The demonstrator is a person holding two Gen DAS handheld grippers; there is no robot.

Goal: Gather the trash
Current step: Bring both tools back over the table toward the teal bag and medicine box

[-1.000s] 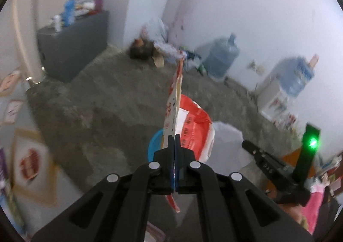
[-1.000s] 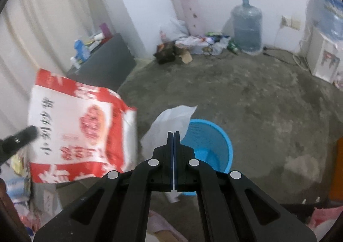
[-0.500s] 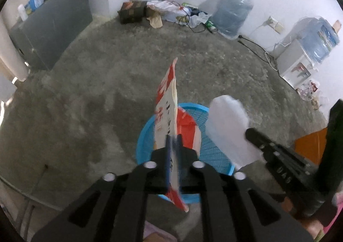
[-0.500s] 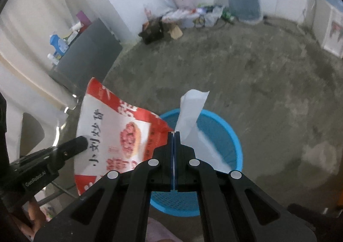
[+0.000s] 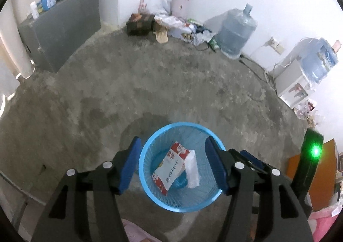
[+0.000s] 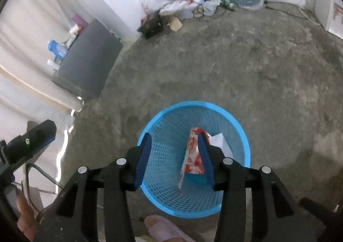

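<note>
A blue mesh waste basket (image 5: 150,193) stands on the concrete floor; it also shows in the right wrist view (image 6: 163,188). Inside it lie a red and white snack bag (image 5: 171,168) and a white tissue (image 5: 191,170). The right wrist view shows the bag (image 6: 191,154) standing on edge and the tissue (image 6: 219,142) behind it. My left gripper (image 5: 172,166) is open and empty above the basket. My right gripper (image 6: 174,159) is open and empty above the basket too.
A grey cabinet (image 5: 62,27) with bottles stands at the left wall. A pile of bags and boxes (image 5: 169,21), a water jug (image 5: 236,32) and a white dispenser (image 5: 293,85) line the far wall. A pink slipper (image 6: 165,228) lies near the basket.
Both grippers opened over the basket. The snack bag dropped from the left gripper and the tissue from the right; both now lie inside the basket.
</note>
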